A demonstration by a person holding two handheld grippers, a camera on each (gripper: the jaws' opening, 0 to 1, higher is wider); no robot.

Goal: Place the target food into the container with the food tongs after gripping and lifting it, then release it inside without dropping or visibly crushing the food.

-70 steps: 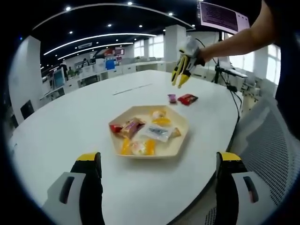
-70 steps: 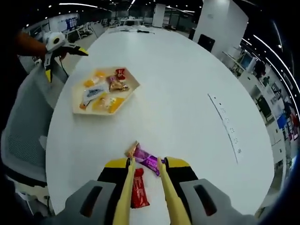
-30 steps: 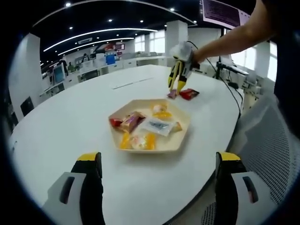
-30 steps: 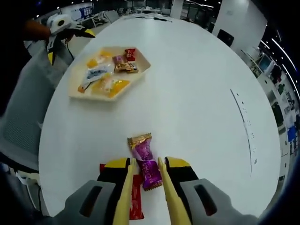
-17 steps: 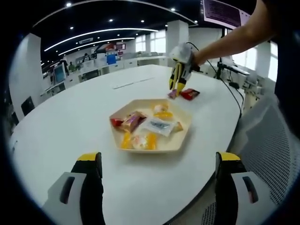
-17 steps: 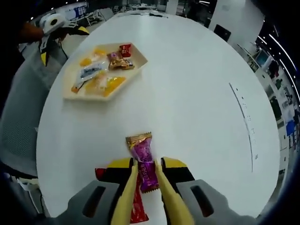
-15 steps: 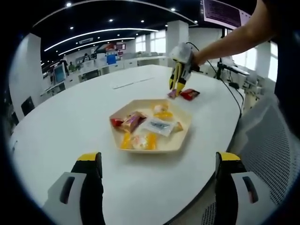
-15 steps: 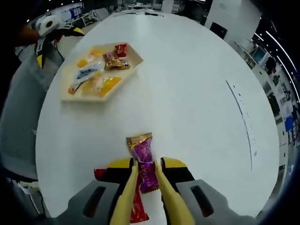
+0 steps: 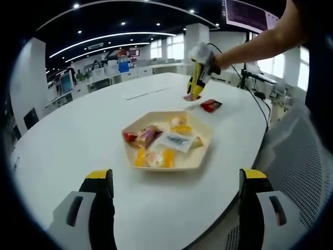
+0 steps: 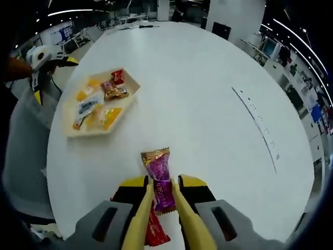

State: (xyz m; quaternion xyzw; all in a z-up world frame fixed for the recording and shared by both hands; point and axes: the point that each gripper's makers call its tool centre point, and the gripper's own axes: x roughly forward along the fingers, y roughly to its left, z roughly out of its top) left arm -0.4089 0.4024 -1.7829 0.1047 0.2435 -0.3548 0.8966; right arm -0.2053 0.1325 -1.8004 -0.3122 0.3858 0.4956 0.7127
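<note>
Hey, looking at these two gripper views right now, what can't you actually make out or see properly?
- Red packet on the table: in the right gripper view the tongs and purple candy cover most of it.
- Snacks in the tray: too small in the right gripper view to read any label.
- Purple candy: too small in the left gripper view to judge crushing.
- Left gripper: small, partly cut off at the right gripper view's rim.

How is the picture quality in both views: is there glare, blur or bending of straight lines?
Left gripper view: sharp in the middle, the round white table edge bulges from fisheye bending, ceiling light strips are bright but without glare on the beige hexagonal tray. Right gripper view: the purple candy wrapper is sharp, the outer parts look softer and bent.
</note>
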